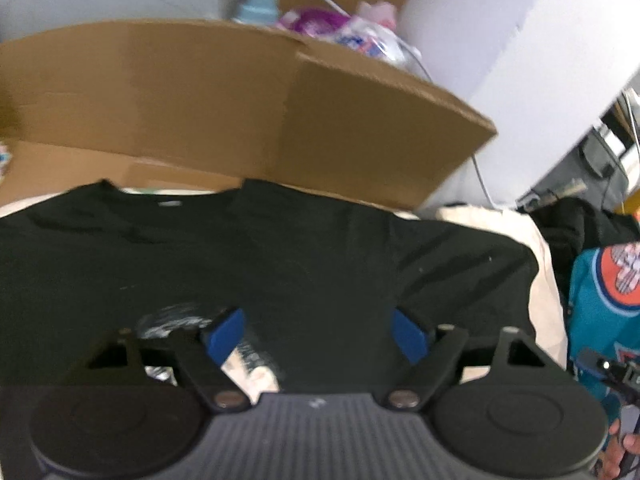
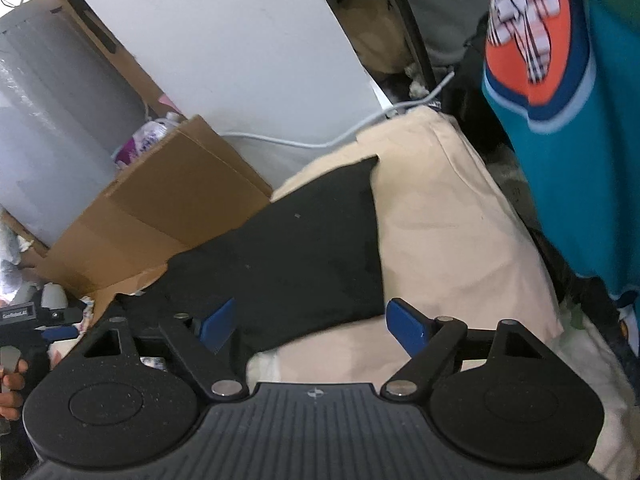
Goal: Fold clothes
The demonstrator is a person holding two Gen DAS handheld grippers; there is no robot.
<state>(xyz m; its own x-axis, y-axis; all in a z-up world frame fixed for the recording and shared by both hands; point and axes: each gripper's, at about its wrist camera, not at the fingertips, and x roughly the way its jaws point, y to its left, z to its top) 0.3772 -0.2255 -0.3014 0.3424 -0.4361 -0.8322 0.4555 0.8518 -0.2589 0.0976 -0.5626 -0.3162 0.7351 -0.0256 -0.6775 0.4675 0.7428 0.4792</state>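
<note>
Both tongs stand wide apart, gripping nothing: left gripper [image 1: 318, 334] above the black T-shirt [image 1: 280, 256], right gripper [image 2: 310, 326] over its sleeve edge. Shirt lies flat on a cream sheet [image 2: 452, 232], cardboard box [image 1: 224, 104] behind it.

Little can be read. A small white label [image 2: 18, 314] sits on the other gripper's black body, far left of the right gripper — its print seems to begin "Gen" or "Gom", but the rest blurs. The black T-shirt [image 1: 280, 260] carries a pale print [image 1: 172, 320] just ahead of the left gripper's left finger — illegible. The teal garment [image 2: 560, 140] to the right bears an orange round emblem, no letters discernible.
</note>
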